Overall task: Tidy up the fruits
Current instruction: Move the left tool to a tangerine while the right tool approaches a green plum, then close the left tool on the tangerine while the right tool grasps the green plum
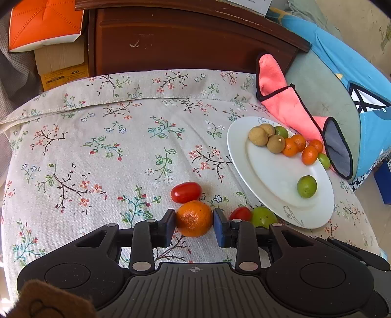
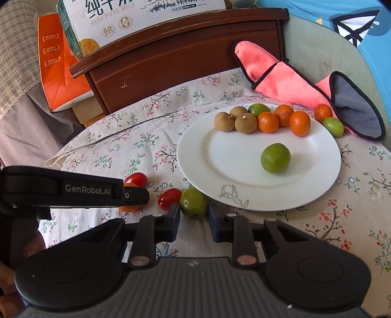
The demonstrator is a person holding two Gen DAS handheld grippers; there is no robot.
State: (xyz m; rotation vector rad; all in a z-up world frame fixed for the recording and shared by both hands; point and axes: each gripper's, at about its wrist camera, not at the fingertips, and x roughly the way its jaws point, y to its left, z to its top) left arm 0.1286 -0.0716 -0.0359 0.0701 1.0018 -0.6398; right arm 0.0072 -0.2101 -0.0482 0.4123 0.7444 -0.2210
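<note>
The left gripper (image 1: 194, 221) pinches a small orange (image 1: 194, 218) between its blue pads, the fruit resting on the floral cloth (image 1: 97, 146) of the bench. Touching the orange's far side lies one cherry tomato (image 1: 186, 192); a second tomato (image 1: 240, 213) sits just to its right, against a green fruit (image 2: 193, 202). The right gripper (image 2: 194, 215) is closed on that green fruit, which lies just beside the rim of the white plate (image 2: 220, 166).

On the plate: three brown longans (image 2: 245, 123), three small oranges (image 2: 300, 123) and two green fruits (image 2: 275, 158). Beyond its far rim, one more orange (image 2: 322, 112) and one green fruit (image 2: 332, 126) lie against a pink cloth (image 2: 281, 80). A dark wooden cabinet (image 2: 183, 63) stands behind, with a milk carton (image 2: 146, 17) on it.
</note>
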